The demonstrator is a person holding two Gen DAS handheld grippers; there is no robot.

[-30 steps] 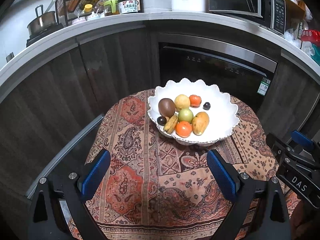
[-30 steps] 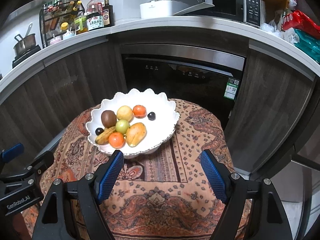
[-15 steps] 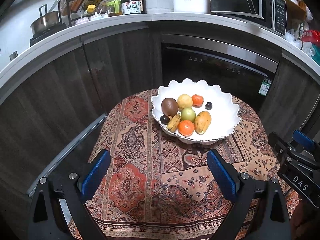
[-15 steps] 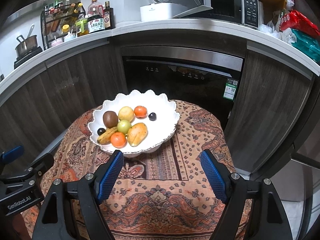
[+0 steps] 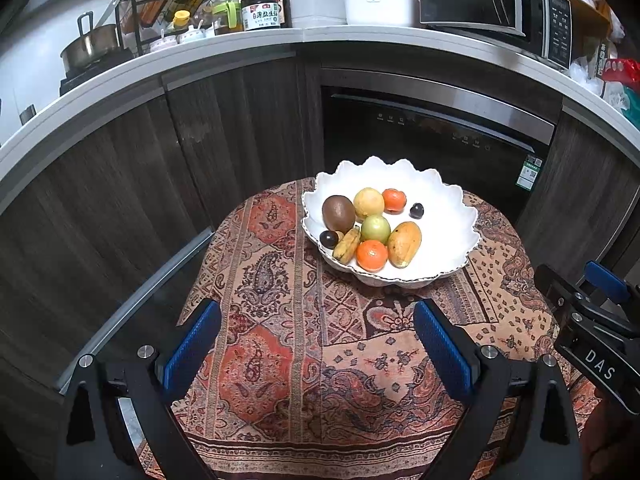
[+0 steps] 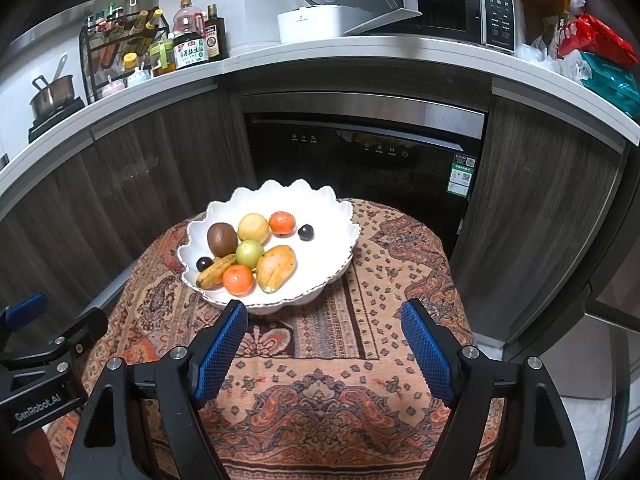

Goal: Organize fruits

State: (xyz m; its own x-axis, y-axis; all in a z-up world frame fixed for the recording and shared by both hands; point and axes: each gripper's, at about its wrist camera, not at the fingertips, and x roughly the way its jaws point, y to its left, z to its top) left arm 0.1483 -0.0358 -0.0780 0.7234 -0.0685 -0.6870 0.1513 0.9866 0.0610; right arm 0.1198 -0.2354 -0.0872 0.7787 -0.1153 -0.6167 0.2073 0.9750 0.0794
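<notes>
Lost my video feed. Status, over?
Left gripper and right gripper open, empty, short of bowl. Fruit all inside bowl. Nothing in the way.

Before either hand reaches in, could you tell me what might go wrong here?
The fruits crowd together: lifting the mango could nudge the green fruit and near orange. The small dark fruit might roll or slip from wide tongs. The bowl sits on a patterned cloth and may slide if pushed.
</notes>
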